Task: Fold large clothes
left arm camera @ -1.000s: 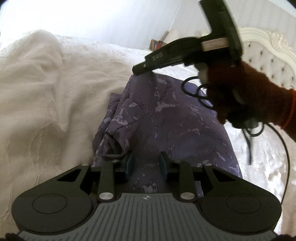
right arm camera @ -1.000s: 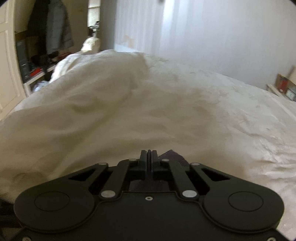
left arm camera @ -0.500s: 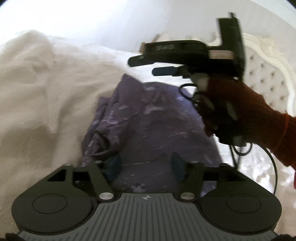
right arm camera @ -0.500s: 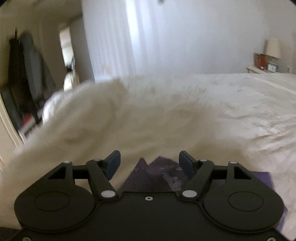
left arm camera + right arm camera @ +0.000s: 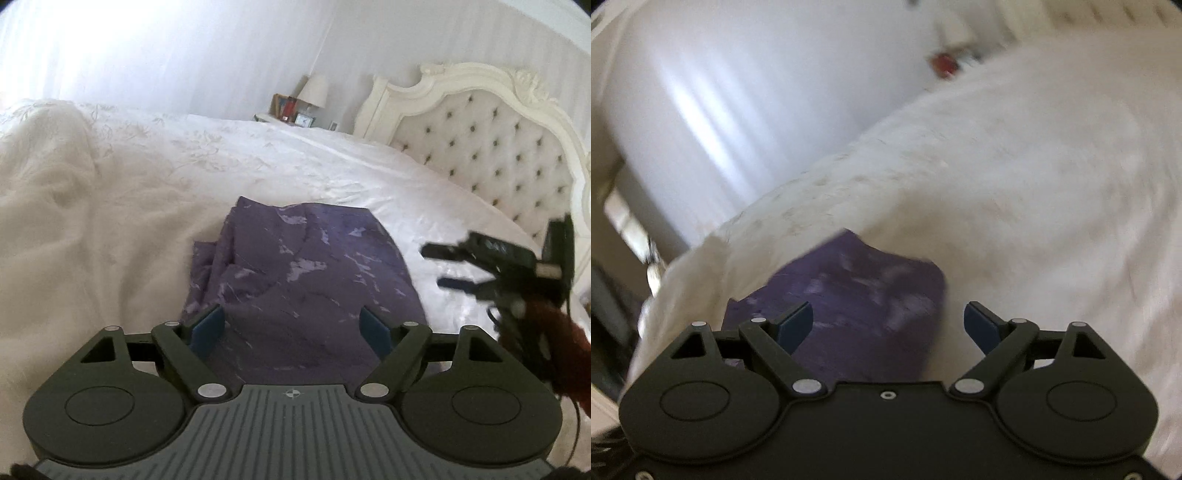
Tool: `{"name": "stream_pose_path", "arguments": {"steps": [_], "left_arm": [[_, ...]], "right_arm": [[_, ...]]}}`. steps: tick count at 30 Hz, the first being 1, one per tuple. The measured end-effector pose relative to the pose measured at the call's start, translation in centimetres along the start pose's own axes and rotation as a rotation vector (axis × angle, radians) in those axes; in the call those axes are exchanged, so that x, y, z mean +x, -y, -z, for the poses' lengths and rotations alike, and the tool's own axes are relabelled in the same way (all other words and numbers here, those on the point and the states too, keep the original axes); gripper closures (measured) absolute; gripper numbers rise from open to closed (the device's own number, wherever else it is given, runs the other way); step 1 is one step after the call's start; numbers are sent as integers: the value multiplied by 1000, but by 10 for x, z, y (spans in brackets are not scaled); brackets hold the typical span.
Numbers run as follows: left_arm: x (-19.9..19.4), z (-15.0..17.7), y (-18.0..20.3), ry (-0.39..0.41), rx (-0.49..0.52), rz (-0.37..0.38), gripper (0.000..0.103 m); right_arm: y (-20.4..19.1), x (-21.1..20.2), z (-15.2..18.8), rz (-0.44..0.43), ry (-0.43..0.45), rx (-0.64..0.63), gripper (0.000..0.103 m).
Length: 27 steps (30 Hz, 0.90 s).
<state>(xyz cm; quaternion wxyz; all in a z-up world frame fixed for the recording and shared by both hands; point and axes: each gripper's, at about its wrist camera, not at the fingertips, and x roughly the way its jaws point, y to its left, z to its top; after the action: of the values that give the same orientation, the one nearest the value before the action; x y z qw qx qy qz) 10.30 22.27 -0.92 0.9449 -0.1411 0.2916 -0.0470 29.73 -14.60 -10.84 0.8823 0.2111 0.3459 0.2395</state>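
The bed (image 5: 332, 177) carries a folded purple garment (image 5: 306, 280), with the headboard (image 5: 480, 133) off to the garment's right. Left gripper (image 5: 295, 330) hovers over the garment's near edge, fingers (image 5: 207, 326) spread wide, holding nothing. Right gripper (image 5: 888, 326), blurred, is also spread wide, empty, over the garment (image 5: 857, 306).

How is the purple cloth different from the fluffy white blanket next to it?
The purple cloth is dark with pale streaks; the white blanket is plain cream. The cloth is folded into a small, fairly flat bundle, while the blanket is heaped up in a big mound. The cloth looks thin and smooth; the blanket looks thick and fuzzy. Both lie on the bed.
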Motion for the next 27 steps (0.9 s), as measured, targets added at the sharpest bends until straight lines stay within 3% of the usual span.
{"name": "stream_pose_path", "arguments": {"steps": [4,8,11,14,17,18,22,27], "left_arm": [[13,-7,-17,-73,-10,-29,16],[35,-5,-43,-244,-109,30,13],[48,-1,-55,-319,-166,82,7],[62,-1,-62,-380,-202,126,0],[74,1,-65,-425,-232,176,0],[77,2,-65,-431,-239,194,0],[79,4,-51,-439,-210,281,1],[87,4,-26,-428,-261,342,1]], "right_arm": [[25,19,12,-81,-72,135,13],[26,48,26,-191,-153,192,11],[18,68,30,-275,-180,223,9],[1,85,29,-279,-201,171,0],[-10,89,27,-254,-213,117,0],[-11,87,27,-246,-214,109,2],[-24,66,27,-191,-183,-18,30],[-36,38,15,-151,-124,-133,37]]}}
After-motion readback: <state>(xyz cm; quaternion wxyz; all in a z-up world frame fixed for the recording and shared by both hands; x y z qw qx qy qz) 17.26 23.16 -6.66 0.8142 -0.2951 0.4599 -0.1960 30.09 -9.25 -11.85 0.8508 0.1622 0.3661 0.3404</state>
